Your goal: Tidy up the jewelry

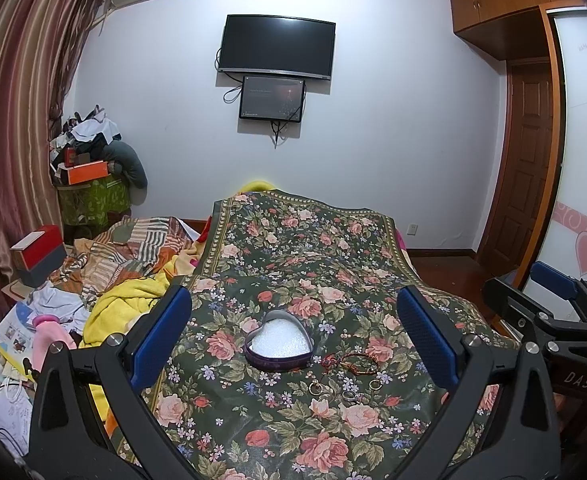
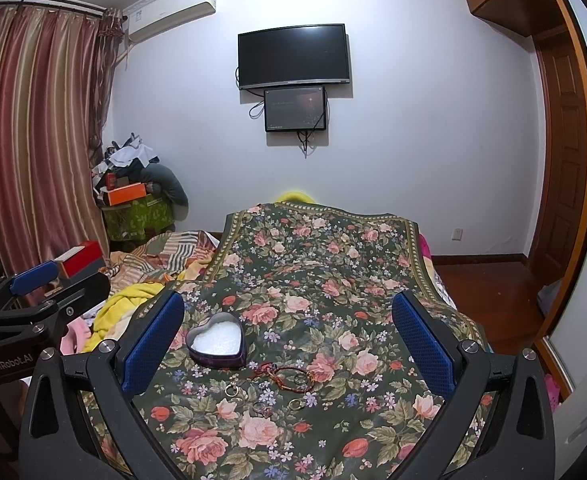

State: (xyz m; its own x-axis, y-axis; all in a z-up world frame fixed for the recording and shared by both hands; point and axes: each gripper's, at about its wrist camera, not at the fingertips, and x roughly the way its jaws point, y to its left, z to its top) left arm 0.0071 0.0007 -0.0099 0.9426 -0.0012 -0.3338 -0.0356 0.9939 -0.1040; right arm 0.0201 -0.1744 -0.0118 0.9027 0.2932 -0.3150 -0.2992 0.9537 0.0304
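Note:
A heart-shaped tin box (image 1: 279, 340) (image 2: 216, 341) with white foam inside sits open on the floral cloth (image 1: 293, 248) (image 2: 313, 256). Just right of it lies a red cord bracelet (image 1: 353, 362) (image 2: 287, 376). Several small rings (image 1: 319, 389) (image 2: 232, 391) lie on the cloth nearer to me. My left gripper (image 1: 293, 340) hovers above the cloth, open, with the box and jewelry between its fingers and nothing held. My right gripper (image 2: 289, 344) is open too, empty, at about the same height. Each gripper shows at the edge of the other's view.
The cloth covers a bed. To its left lie a yellow blanket (image 1: 121, 308), a striped quilt (image 1: 133, 248), papers and a red box (image 1: 39, 254). A pile of clutter (image 1: 89, 160) stands by the curtain. A wardrobe (image 1: 585, 200) and wooden door (image 1: 529, 160) are on the right.

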